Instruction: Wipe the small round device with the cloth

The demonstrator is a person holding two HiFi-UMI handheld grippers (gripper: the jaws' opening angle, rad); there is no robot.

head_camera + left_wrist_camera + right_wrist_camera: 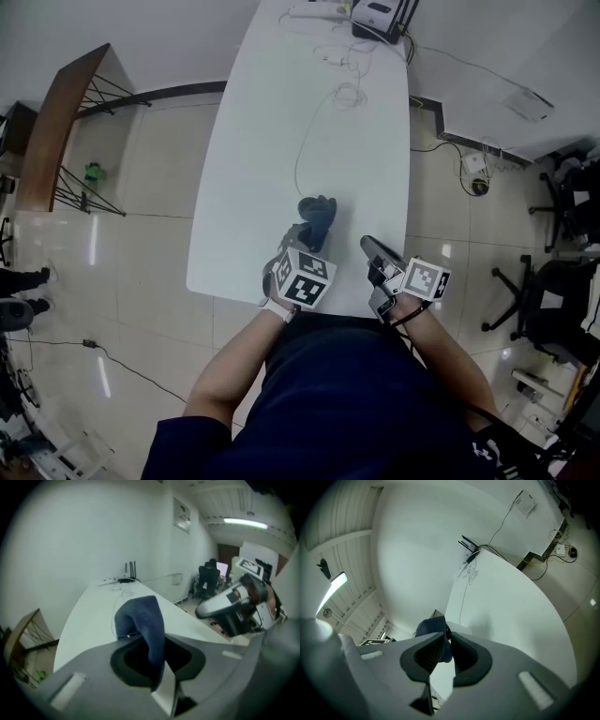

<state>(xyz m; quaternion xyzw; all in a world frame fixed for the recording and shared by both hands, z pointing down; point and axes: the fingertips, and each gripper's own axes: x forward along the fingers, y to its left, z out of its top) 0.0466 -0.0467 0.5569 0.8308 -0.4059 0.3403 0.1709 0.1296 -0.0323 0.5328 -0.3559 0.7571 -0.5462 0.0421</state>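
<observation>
A dark blue cloth (317, 217) hangs bunched above the near end of the white table (281, 141). My left gripper (305, 240) is shut on it; in the left gripper view the cloth (140, 618) rises out of the jaws (155, 648) and folds over. A thin cable (302, 155) runs down the table to the cloth. I cannot make out the small round device; it may be behind the cloth. My right gripper (369, 247) is to the right of the cloth, apart from it. Its jaws (447, 641) stand almost together with nothing between them, and the cloth (431, 626) shows beyond.
A router (380, 14) and loose cables (347, 61) lie at the table's far end. Office chairs (553, 291) stand on the floor to the right and a wooden shelf (56, 131) to the left. The table's near edge (234, 292) is just in front of me.
</observation>
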